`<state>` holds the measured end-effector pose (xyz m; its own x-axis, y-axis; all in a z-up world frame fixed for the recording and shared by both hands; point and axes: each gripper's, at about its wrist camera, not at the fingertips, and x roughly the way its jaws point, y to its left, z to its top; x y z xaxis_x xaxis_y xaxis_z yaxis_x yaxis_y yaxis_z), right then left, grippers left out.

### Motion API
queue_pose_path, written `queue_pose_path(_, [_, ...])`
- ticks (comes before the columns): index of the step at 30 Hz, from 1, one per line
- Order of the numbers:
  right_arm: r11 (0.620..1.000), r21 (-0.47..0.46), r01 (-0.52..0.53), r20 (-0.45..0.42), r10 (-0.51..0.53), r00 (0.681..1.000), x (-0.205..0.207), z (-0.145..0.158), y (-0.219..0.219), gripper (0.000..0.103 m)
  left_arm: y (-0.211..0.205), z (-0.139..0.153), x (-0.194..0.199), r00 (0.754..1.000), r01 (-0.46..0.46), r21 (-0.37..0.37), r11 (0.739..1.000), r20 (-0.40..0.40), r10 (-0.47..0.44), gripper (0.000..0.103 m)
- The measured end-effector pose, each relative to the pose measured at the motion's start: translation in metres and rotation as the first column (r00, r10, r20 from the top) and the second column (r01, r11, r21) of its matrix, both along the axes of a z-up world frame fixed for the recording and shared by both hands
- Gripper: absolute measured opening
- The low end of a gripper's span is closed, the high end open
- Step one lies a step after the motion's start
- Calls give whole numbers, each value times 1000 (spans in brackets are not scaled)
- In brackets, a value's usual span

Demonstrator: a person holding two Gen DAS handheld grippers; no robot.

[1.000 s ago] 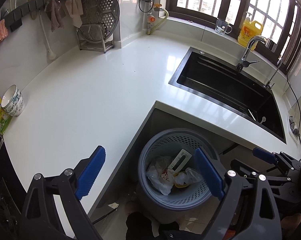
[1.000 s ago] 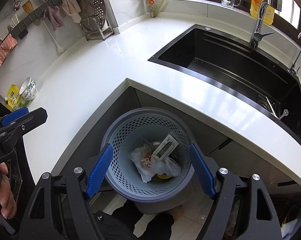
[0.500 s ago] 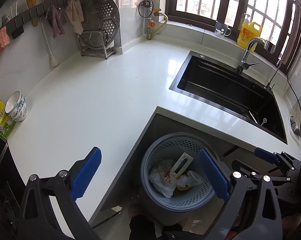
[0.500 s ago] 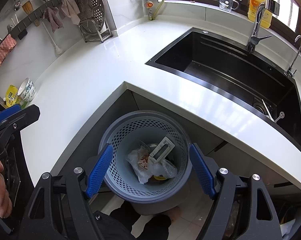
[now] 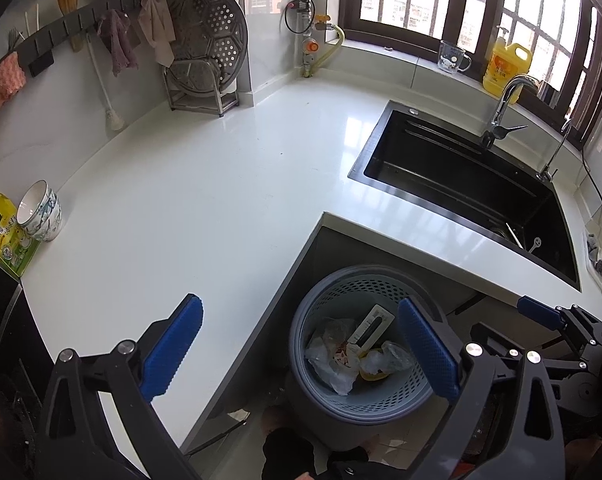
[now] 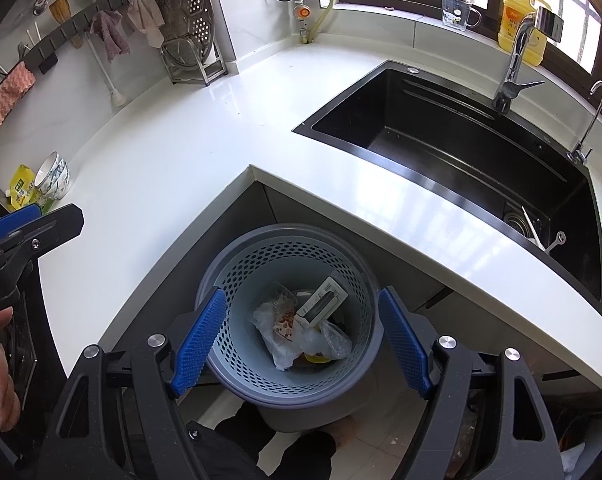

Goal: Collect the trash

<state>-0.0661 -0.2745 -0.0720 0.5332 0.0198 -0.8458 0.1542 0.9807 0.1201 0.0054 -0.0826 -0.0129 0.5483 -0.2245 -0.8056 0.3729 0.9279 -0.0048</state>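
A grey perforated trash basket [image 5: 329, 292] stands on the floor below the inner corner of the white counter; it also shows in the right wrist view [image 6: 237, 280]. It holds crumpled clear plastic wrappers [image 6: 281, 332], a flat white and black package [image 6: 323, 298] and something yellow [image 5: 375, 376]. My left gripper [image 5: 301, 348] is open and empty, held over the counter edge and the basket. My right gripper [image 6: 301, 344] is open and empty, straight above the basket.
White L-shaped counter [image 5: 205, 200] with a black sink [image 5: 461, 176] and tap [image 5: 505, 108]. Stacked bowls [image 5: 41, 216] and a yellow-green pouch [image 5: 5, 240] sit at the left end. A steamer rack [image 5: 205, 56], cloths, a glass jug [image 5: 453, 56] and a yellow bottle [image 5: 507, 64] line the back.
Both grippers have risen and drawn back a little from the basket, which looks smaller now. Both stay open and empty.
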Motion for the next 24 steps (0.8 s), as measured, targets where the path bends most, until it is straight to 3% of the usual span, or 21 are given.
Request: queue_pose_path(24, [1000, -12, -11, -9, 11, 1000, 2, -2, 5, 75, 1, -2, 1, 1000, -9, 2, 1000, -11, 9, 96])
